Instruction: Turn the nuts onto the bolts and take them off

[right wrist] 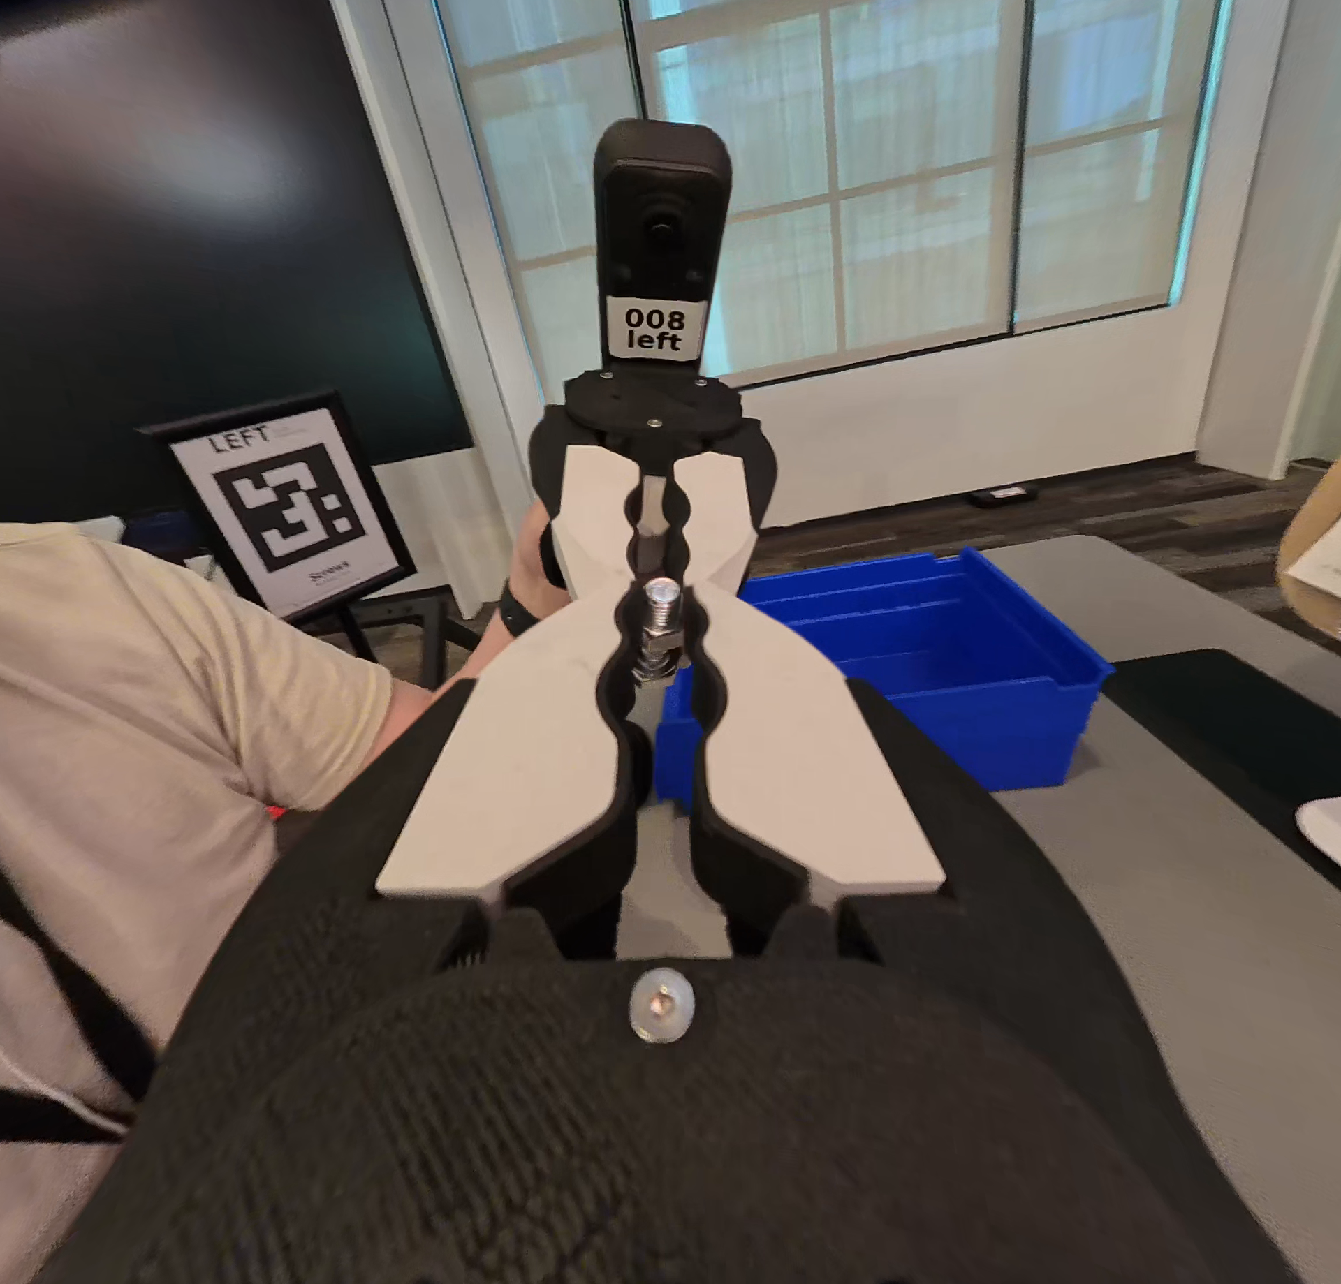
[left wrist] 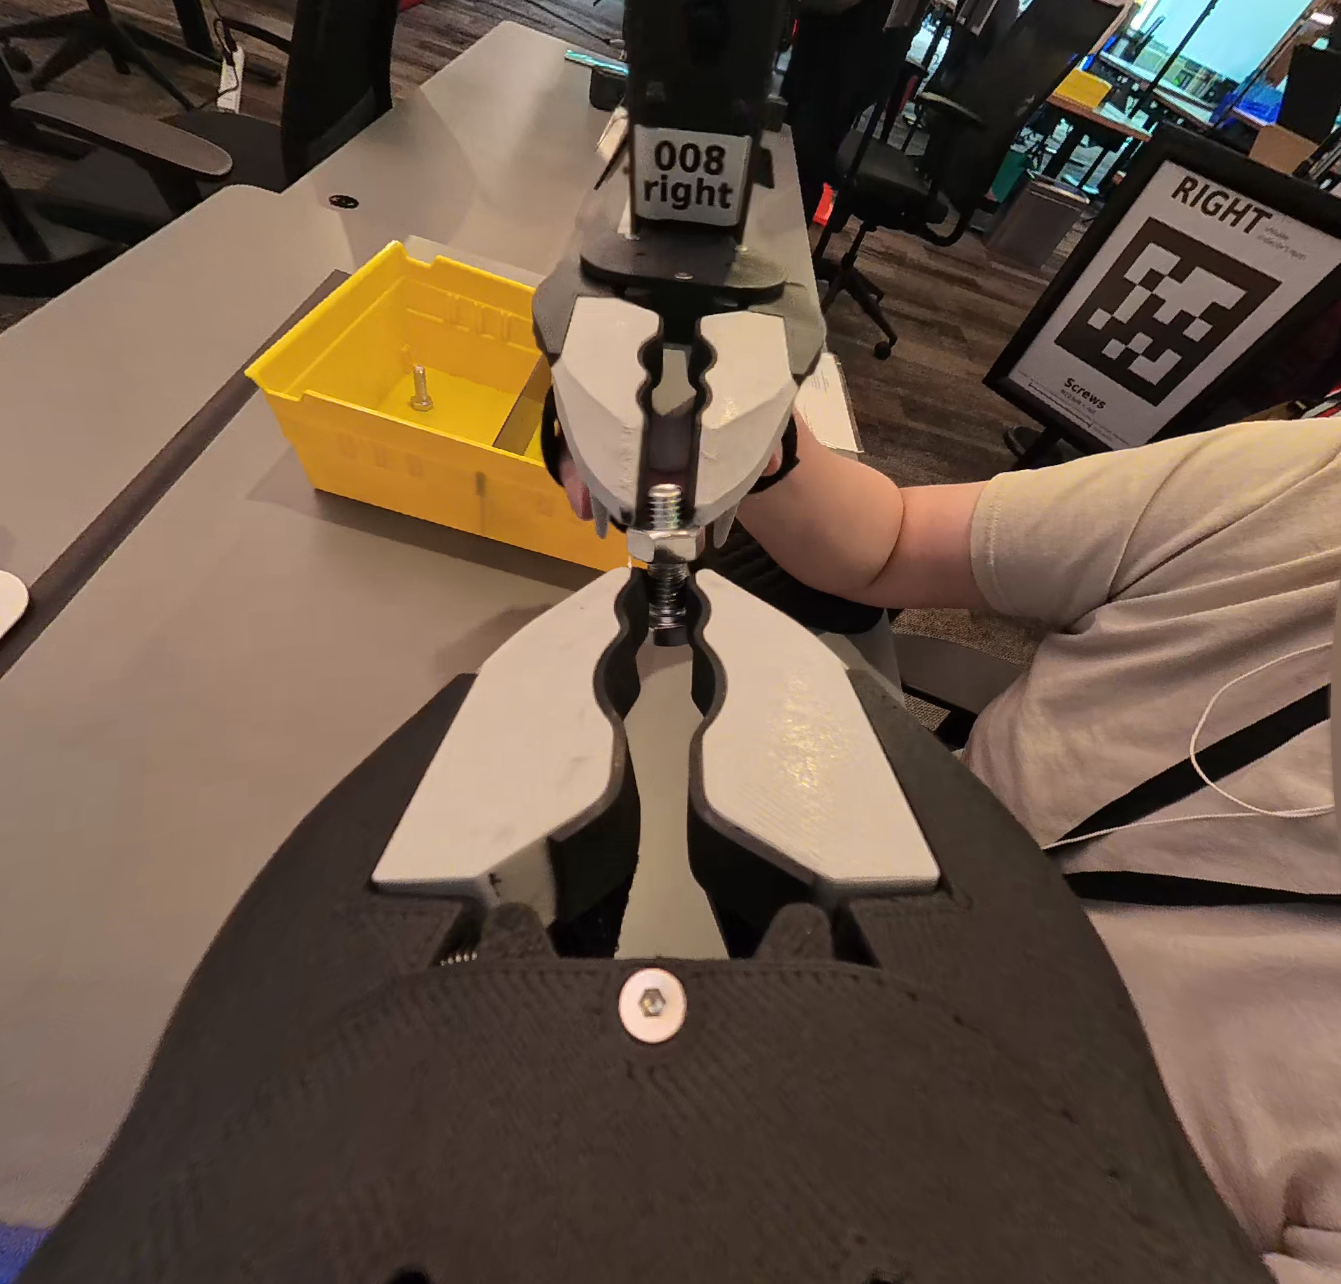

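A silver bolt [left wrist: 664, 596] with a hex nut [left wrist: 664, 542] on its thread is held in the air between my two grippers, which face each other tip to tip. My left gripper [left wrist: 662, 582] is shut on the bolt's lower part. My right gripper [left wrist: 664, 524] is shut on the nut, with the bolt's threaded end between its fingers. In the right wrist view my right gripper [right wrist: 660, 596] closes around the nut [right wrist: 662, 644] and the bolt [right wrist: 659, 614], with my left gripper [right wrist: 657, 574] just beyond it.
A yellow bin [left wrist: 406, 444] on the grey table [left wrist: 181, 669] holds one upright bolt [left wrist: 419, 387]. A blue bin [right wrist: 943, 698] stands on the table behind the right gripper. Framed marker boards [left wrist: 1161, 306] [right wrist: 290, 502] stand off the table. The person's arm [left wrist: 871, 545] is close by. Both grippers' tips are close together, under 4 cm apart.
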Tool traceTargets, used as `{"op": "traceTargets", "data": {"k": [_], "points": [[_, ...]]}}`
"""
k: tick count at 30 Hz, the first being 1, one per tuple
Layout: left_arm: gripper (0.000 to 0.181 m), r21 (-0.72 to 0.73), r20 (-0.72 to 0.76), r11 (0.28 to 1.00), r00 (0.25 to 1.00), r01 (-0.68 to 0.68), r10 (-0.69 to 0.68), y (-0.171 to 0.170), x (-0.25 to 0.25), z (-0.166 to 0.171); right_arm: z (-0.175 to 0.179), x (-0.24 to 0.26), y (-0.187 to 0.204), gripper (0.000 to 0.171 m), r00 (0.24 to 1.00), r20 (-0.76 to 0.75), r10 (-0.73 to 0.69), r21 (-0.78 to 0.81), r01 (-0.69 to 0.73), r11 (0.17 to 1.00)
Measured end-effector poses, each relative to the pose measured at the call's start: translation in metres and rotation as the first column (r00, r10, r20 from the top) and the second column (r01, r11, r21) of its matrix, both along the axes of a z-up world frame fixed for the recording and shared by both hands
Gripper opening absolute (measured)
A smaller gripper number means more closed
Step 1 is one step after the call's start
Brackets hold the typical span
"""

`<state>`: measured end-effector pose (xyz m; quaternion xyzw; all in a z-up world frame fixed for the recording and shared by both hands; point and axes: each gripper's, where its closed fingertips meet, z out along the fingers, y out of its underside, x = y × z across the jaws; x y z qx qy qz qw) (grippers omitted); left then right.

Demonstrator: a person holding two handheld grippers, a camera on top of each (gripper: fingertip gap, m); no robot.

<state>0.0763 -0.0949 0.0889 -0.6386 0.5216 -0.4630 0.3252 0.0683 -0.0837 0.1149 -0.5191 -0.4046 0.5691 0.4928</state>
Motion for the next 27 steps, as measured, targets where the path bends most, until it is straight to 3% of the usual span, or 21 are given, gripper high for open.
{"op": "traceTargets", "data": {"k": [5, 11, 14, 16, 27], "points": [[0.010, -0.040, 0.030, 0.998, 0.999, 0.046, -0.045, -0.004, 0.003, 0.001, 0.000, 0.002, -0.004, 0.010, 0.999, 0.020, 0.032, 0.017, -0.032, 0.999], [0.042, -0.019, 0.061, 0.995, 0.993, 0.100, -0.099, -0.004, 0.005, -0.004, 0.001, 0.010, -0.008, 0.010, 0.995, 0.098, -0.013, 0.136, -0.001, 0.991], [0.042, -0.021, 0.038, 0.982, 0.982, 0.186, -0.185, -0.014, 0.012, -0.014, 0.002, 0.015, -0.015, 0.010, 0.992, 0.127, 0.014, 0.177, -0.036, 0.983], [0.031, -0.012, 0.054, 0.975, 0.973, 0.223, -0.222, -0.020, 0.018, -0.014, 0.002, 0.018, -0.016, 0.010, 0.991, 0.136, 0.011, 0.197, -0.038, 0.980], [0.018, -0.017, 0.109, 0.979, 0.973, 0.204, -0.201, -0.014, 0.033, -0.014, 0.003, 0.025, -0.014, 0.010, 0.992, 0.128, 0.008, 0.221, -0.037, 0.975]]}}
